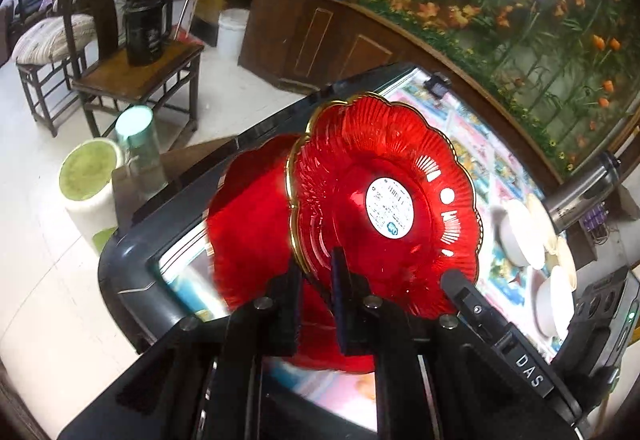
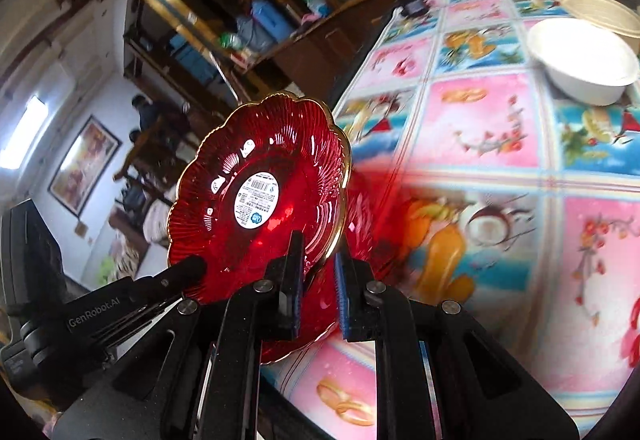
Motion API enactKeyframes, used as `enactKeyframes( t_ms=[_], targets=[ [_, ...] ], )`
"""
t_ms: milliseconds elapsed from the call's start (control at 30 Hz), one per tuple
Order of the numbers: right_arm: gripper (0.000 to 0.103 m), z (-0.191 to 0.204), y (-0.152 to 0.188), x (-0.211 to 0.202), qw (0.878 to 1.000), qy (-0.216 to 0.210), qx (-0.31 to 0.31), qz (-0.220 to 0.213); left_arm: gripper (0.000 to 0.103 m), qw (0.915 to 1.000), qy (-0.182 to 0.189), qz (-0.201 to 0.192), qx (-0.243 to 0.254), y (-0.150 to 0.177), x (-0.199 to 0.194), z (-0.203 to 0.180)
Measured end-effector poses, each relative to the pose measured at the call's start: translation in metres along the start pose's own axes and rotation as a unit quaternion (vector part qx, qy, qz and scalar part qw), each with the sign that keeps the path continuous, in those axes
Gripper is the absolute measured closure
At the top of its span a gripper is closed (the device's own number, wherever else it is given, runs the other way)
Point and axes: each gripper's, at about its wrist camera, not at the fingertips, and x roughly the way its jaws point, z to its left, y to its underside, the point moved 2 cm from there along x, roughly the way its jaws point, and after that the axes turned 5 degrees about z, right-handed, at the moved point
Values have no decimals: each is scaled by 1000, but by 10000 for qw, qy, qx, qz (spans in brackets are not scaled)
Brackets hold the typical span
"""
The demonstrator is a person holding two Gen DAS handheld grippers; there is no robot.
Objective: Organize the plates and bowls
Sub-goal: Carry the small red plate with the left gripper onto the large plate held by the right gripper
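A red glass plate with a scalloped gold rim and a round white sticker is held on edge above the table, its underside facing both cameras. My left gripper is shut on its lower rim. My right gripper is shut on the same red plate, further along the rim. One of the right gripper's fingers shows at the plate's lower right, and one of the left gripper's fingers at its lower left. A second red plate lies blurred behind; whether it is gripped too I cannot tell.
A bright picture tablecloth covers the table. White bowls and cream ribbed plates stand at the right. A steel flask is beyond them. Off the table's dark edge are a glass tumbler and a wooden chair.
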Motion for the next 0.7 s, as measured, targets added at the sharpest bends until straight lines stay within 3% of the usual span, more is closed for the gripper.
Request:
enactKeyframes(
  t_ms=[233,700],
  targets=[
    [89,7,5,27,9989,265,-118,382,90,9995,-43,299,-88,0,16,19],
    [89,17,4,38,9956,587,-365,634,86,9983,-81,580,-21,-1,21,30]
  ],
)
